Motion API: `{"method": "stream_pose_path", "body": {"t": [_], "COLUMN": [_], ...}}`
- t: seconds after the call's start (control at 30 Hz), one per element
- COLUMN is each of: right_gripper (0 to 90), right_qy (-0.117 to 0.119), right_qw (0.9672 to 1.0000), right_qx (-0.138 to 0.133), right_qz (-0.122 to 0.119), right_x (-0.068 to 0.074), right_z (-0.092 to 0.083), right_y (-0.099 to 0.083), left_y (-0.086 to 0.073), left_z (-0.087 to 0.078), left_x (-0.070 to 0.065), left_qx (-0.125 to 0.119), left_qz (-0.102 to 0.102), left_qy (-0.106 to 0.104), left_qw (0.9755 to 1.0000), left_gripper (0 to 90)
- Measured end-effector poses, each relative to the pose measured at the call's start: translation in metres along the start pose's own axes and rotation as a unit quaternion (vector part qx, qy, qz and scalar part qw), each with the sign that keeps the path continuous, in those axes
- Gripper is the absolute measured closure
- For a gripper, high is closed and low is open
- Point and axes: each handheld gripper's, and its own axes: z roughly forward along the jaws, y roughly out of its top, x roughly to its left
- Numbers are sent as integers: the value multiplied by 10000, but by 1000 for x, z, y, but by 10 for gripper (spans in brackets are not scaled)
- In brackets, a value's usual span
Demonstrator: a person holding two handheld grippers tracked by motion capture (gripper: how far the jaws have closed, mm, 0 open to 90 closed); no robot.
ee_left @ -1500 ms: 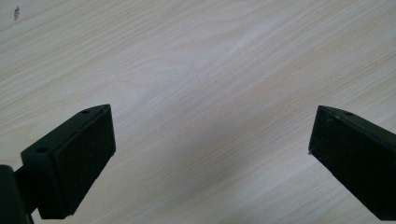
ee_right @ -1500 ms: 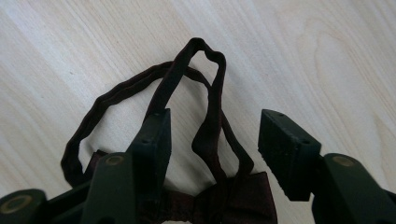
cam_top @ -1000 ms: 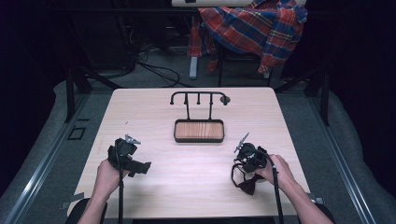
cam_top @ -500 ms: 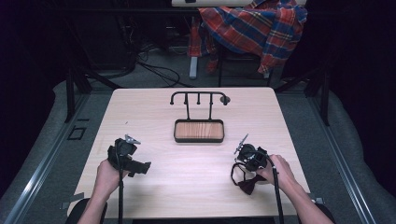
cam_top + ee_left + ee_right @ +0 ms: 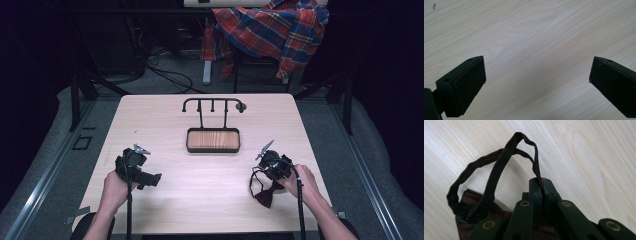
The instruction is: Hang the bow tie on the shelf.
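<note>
Right gripper view: strap of the bow tie (image 5: 499, 167) pinched, grasp step done

High view puts the bow tie (image 5: 263, 192) on the table (image 5: 200, 200) near its front right edge, under the right gripper (image 5: 270, 162); its jaws have just closed flat on the thin band; left gripper (image 5: 535, 82) hangs wide open over bare wood, nothing between its jaws; next move, by my reading, is a slow lift toward the rack (image 5: 213, 105) behind the tray (image 5: 212, 149), minding that the loop does not slip out.
</note>
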Motion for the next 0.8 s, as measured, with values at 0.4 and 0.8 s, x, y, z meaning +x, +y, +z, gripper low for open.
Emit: {"method": "stream_pose_path", "body": {"t": [0.4,0.8], "right_gripper": [884,887], "right_qy": [-94,-312], "right_qw": [9994,9971], "right_qx": [-329,-698], "right_qz": [52,-40], "right_x": [3,11], "right_z": [-18,-32], "right_y": [-1,4], "left_y": [0,0], "left_z": [0,0], "left_x": [0,-1], "left_qx": [3,-11], "left_qz": [-10,-3], "left_qy": [1,-10], "left_qw": [10000,10000], "left_gripper": [8,8]}}
